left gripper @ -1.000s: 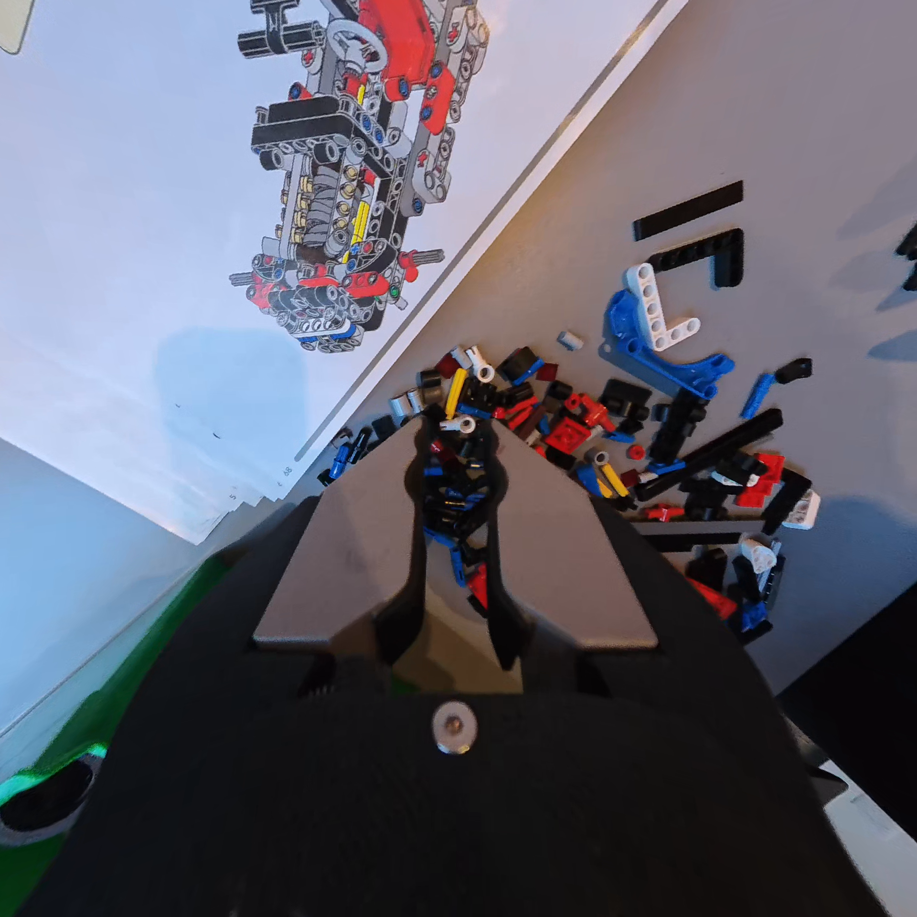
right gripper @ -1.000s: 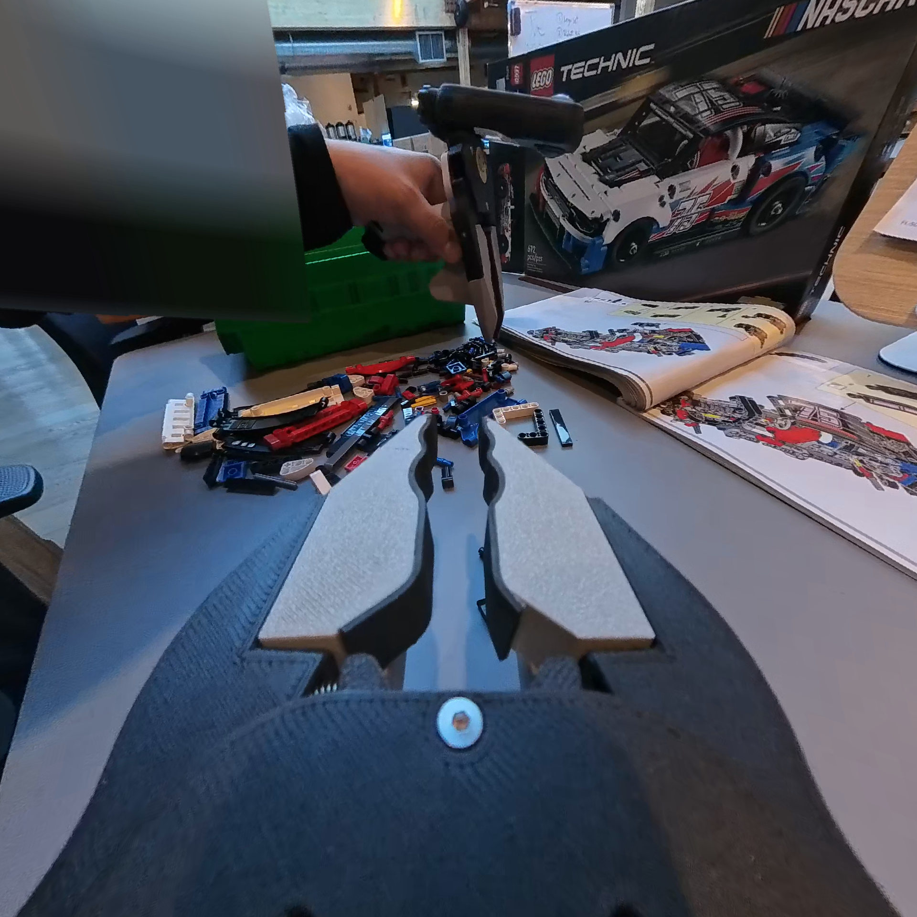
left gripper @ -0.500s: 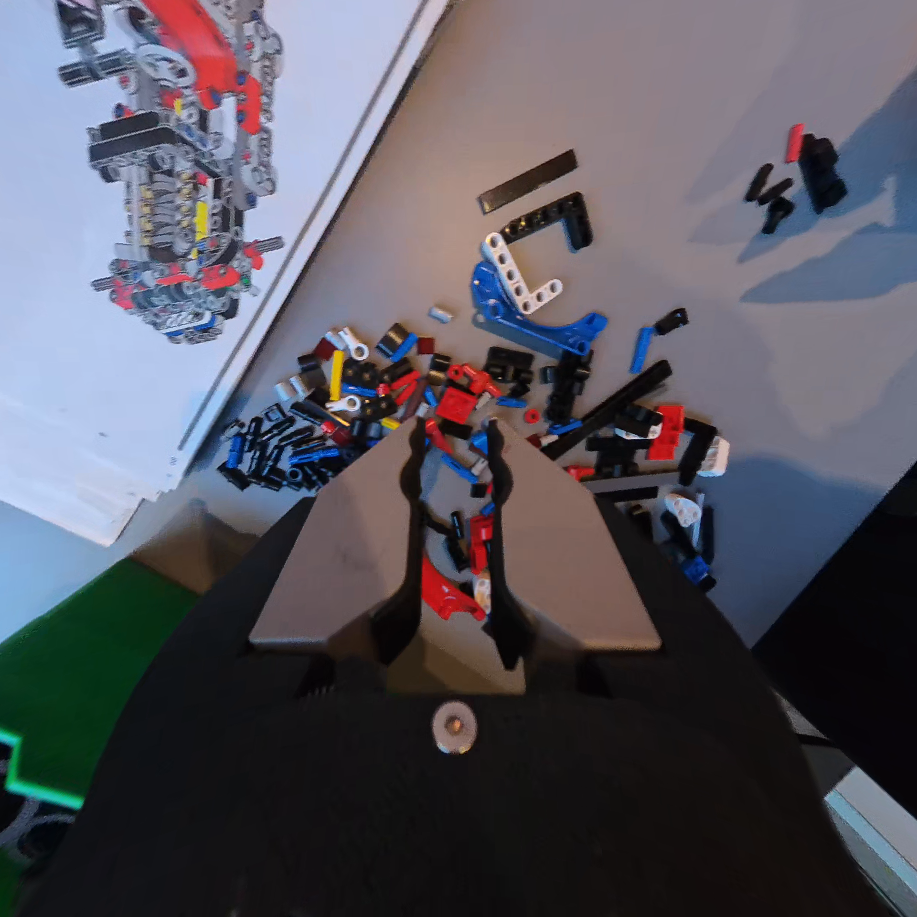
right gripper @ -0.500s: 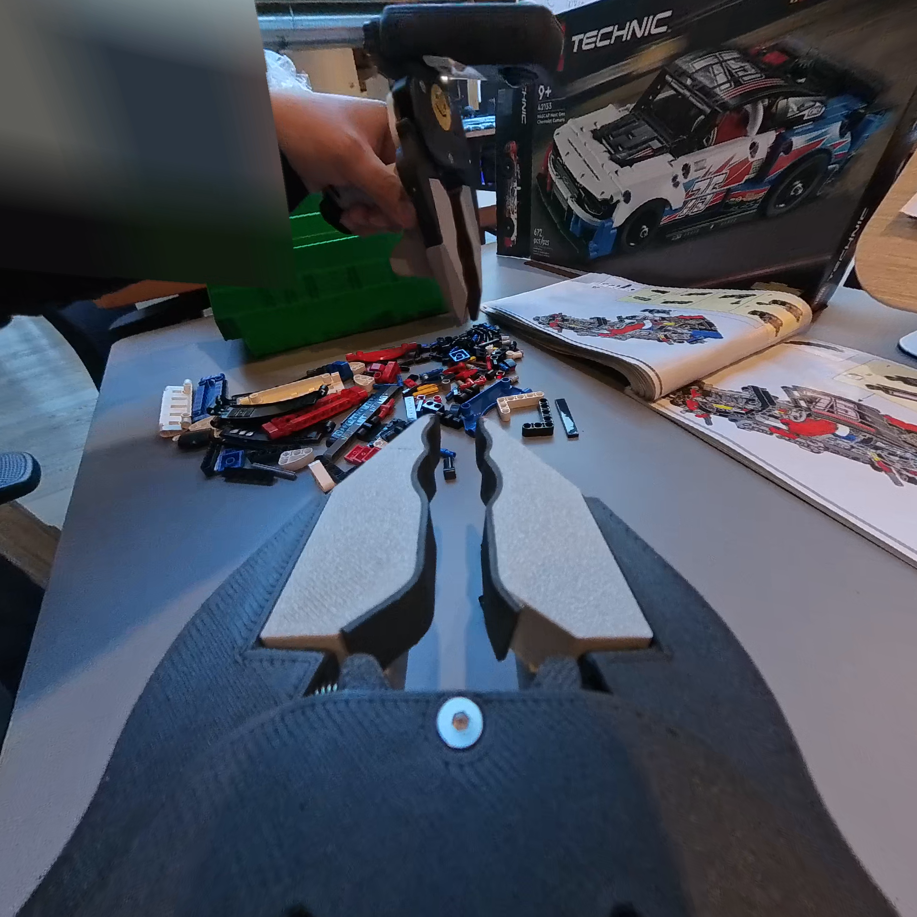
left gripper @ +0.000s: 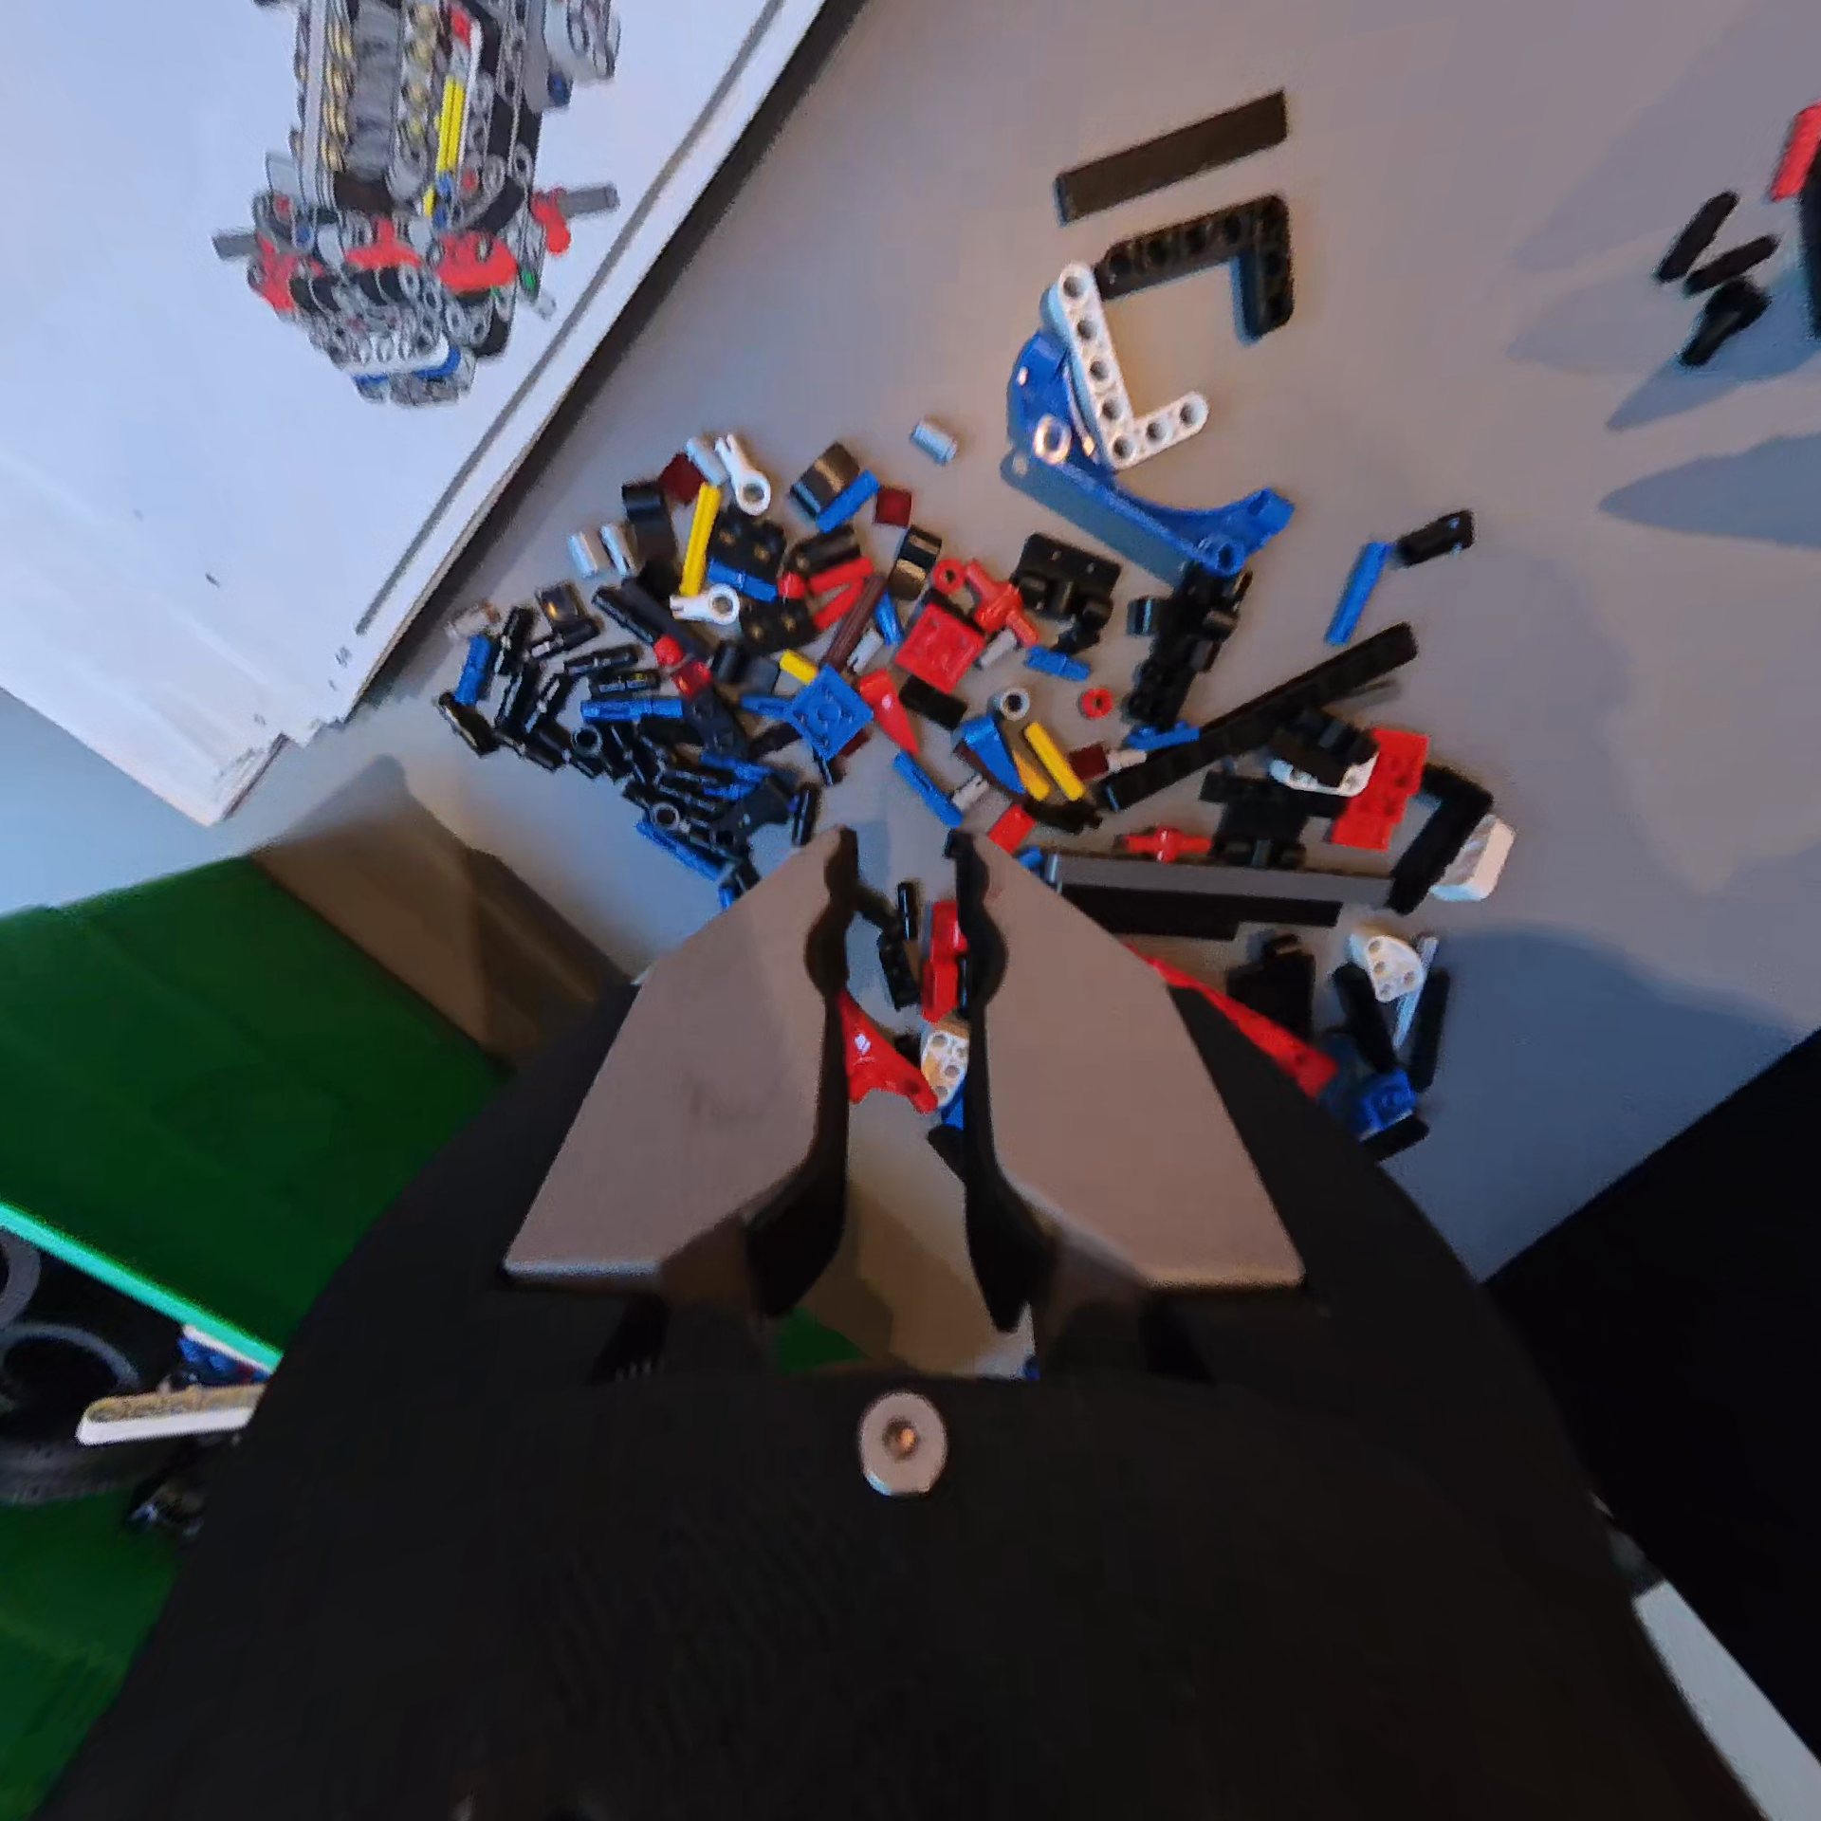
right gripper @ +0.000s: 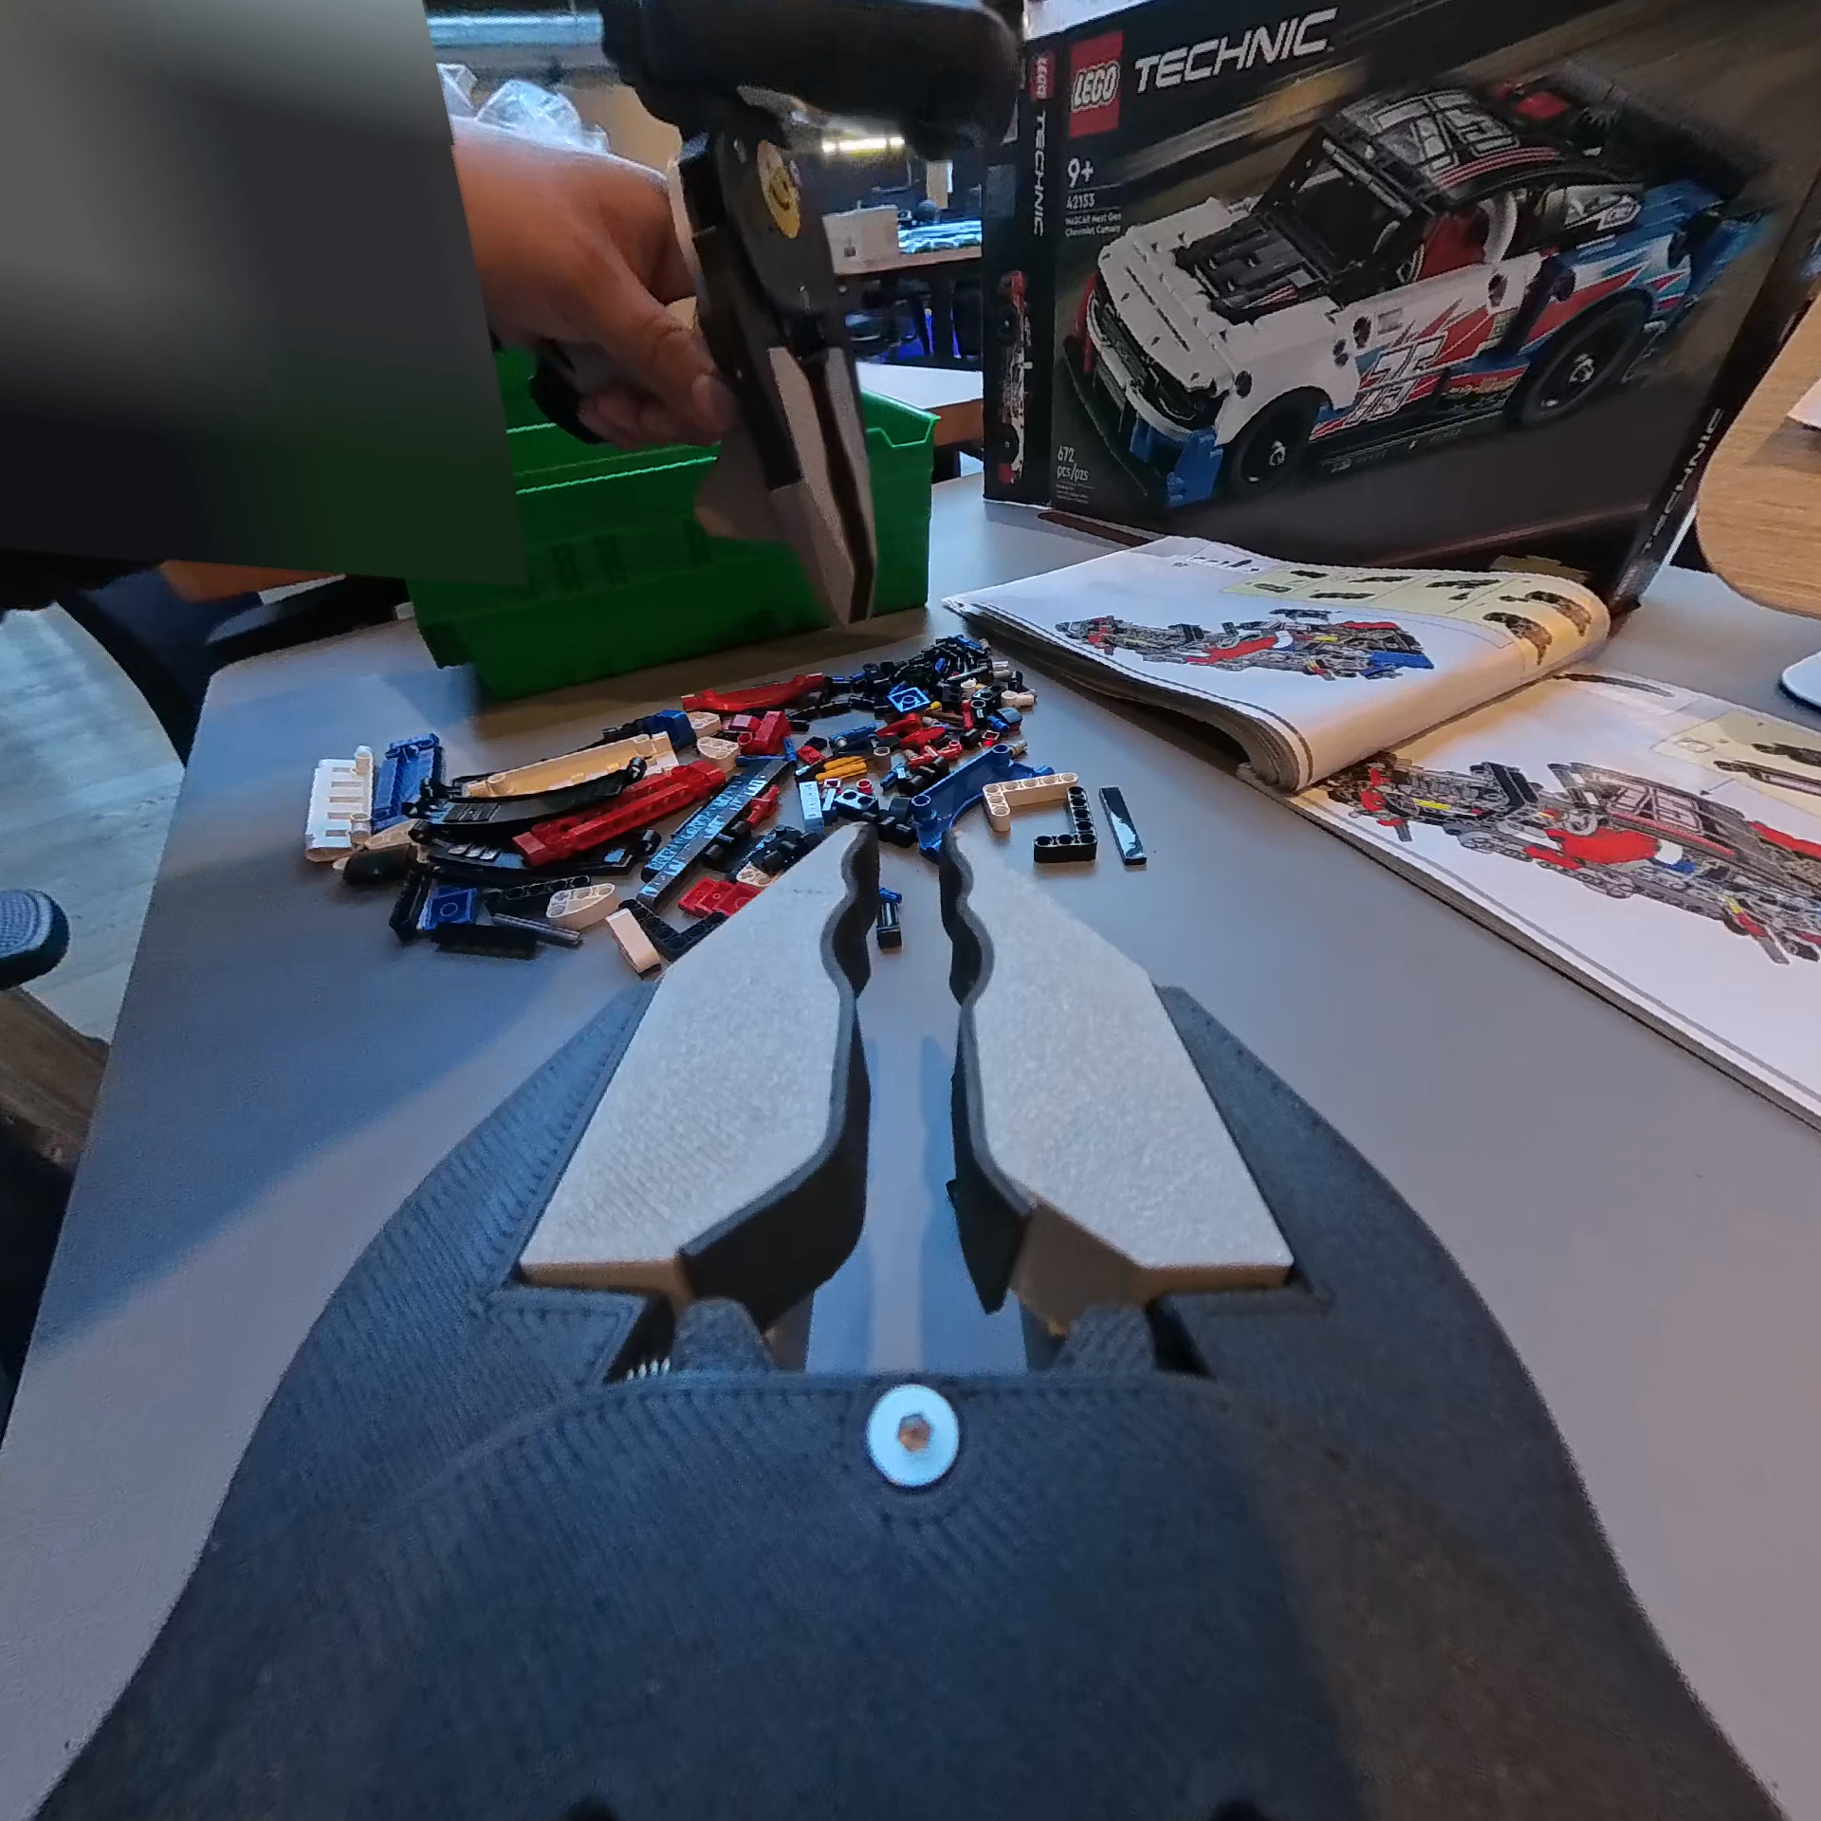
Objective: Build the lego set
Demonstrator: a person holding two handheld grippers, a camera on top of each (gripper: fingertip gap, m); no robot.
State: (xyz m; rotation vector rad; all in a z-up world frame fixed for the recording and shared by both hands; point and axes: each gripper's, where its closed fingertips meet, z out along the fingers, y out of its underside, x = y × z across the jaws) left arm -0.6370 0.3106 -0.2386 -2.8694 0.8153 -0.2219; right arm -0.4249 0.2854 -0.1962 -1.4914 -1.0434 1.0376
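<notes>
A pile of loose lego pieces (left gripper: 887,670) in black, blue, red, white and yellow lies on the grey table (right gripper: 1281,1084); it also shows in the right wrist view (right gripper: 788,778). My left gripper (left gripper: 902,852) hangs above the near edge of the pile, pointing down, jaws a little apart and empty. In the right wrist view the left gripper (right gripper: 838,552) is held by a hand above the far side of the pile. My right gripper (right gripper: 907,847) is low over the table in front of the pile, jaws a little apart and empty, with a small blue and black pin (right gripper: 889,921) on the table between its fingers.
An open instruction booklet (right gripper: 1281,670) lies right of the pile and also shows in the left wrist view (left gripper: 197,443). A green bin (right gripper: 640,552) stands behind the pile. The set's box (right gripper: 1380,246) stands at the back right. A blue curved panel (left gripper: 1133,493) lies by white and black L-beams. Spacing between my two grippers at the tips: around 20 centimetres.
My left gripper has risen and drawn back from the booklet's edge towards the green bin, so more of the pile shows. The right gripper has barely moved.
</notes>
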